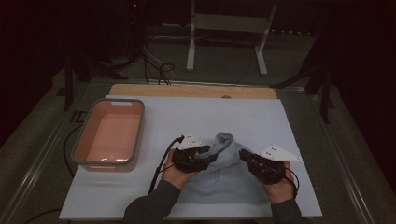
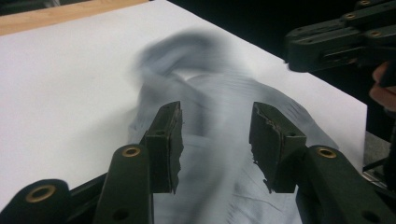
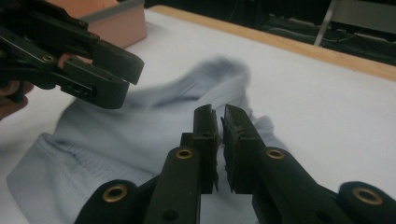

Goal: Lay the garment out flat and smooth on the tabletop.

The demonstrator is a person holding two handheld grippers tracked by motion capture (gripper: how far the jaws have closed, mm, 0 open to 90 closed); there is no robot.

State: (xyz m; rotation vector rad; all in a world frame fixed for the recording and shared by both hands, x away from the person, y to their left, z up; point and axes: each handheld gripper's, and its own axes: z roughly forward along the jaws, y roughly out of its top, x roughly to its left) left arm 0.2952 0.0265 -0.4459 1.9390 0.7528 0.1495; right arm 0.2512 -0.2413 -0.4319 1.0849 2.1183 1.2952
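**While Both Grippers Hung Over a Pale Sweater, One Stood Open and One Closed**

While the left gripper hung above the cloth, its two black jaws stood spread with a clear gap between them, and nothing was caught there; the left gripper view showed only blurred knit fabric lying below and beyond the pads. The right gripper had its jaws pressed almost together, a thin slit left between the pads. Whether a fold of cloth was nipped in that slit could not be told from the right gripper view.

Outward from both lay the light grey-blue sweater, crumpled on the white table cover. In the high view it sat between the left hand and the right hand, touching or just under each gripper's tip. Its long axis ran from the near edge of the cover, where the wider part spread flat, away toward a bunched, raised end pointing to the far side. That bunched end lay closer to the left gripper, just beside its jaws; the right gripper sat at the garment's opposite flank, lower down.

By judgement, the open left gripper was the better placed for the next grasp, since the raised fabric lay straight ahead of its jaws.

Well apart, at the left of the cover, stood a pink bin with a grey rim.
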